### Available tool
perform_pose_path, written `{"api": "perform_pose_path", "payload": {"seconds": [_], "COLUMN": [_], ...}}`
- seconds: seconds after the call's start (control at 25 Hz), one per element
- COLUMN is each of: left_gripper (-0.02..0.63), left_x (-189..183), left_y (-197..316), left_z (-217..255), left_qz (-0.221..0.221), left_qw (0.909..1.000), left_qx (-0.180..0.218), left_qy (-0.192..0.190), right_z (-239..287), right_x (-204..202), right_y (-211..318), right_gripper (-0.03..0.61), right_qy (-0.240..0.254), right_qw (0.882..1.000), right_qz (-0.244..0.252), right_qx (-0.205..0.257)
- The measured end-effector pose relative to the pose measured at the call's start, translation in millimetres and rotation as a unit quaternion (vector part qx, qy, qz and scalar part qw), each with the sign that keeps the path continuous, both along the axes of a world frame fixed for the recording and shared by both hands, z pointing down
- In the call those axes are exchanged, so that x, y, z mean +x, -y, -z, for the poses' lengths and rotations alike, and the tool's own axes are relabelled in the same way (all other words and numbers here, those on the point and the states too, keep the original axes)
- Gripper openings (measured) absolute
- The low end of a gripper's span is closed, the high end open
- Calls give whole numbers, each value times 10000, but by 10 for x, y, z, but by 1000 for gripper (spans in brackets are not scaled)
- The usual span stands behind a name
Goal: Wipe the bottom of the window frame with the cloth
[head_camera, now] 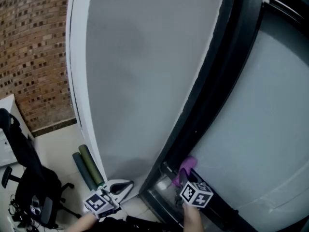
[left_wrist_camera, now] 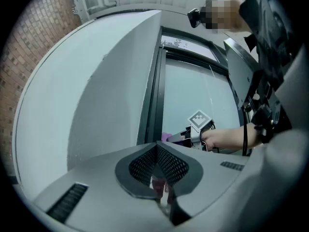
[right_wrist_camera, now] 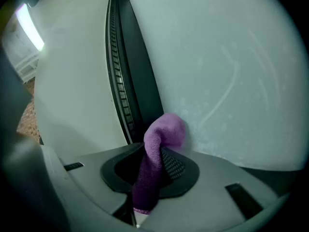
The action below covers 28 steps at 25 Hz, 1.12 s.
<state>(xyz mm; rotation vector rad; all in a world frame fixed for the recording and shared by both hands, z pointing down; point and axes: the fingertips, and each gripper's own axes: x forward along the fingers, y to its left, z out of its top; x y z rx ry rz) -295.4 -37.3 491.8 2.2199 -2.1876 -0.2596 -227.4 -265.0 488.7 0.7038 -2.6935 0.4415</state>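
While the right gripper (right_wrist_camera: 153, 170) clamps the purple microfibre cloth (right_wrist_camera: 164, 132), it should press low along the dark window frame (head_camera: 161, 191). The left gripper (left_wrist_camera: 158, 180) is closed and empty.

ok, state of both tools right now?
Left tool: closed, nothing held.
Right tool: closed on the purple cloth.

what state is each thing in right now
right tool: shut on cloth
cloth: bunched, poking out beside the glass
left tool: shut, empty
office chair: upright
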Motion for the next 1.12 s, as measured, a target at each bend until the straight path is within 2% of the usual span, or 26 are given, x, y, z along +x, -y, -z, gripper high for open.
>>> {"api": "perform_pose_path", "payload": {"seconds": [0.28,0.52,0.84,0.92,1.12], "left_gripper": [3,3,3,3,4], "left_x": [-35,-58,-48,-39,24], "left_y": [-28,-54,-81,-82,-112], "left_z": [35,-1,25,6,30], "left_qz": [-174,-184,-332,-389,-504], "left_qw": [9996,9996,9989,9986,9971], "left_qx": [208,209,318,329,557], "left_qy": [126,54,126,137,101], "right_z": [-142,-232,-320,-336,-353], "right_x": [-171,-243,-249,-239,-64], "right_y": [52,71,76,65,45], "right_gripper": [84,84,84,84,86], "right_qy": [-258,-306,-471,-519,-735], "right_qw": [9994,9960,9919,9916,9932], "right_qz": [-33,-58,-205,-250,-452], "right_qx": [-217,-837,-1162,-1154,-783]}}
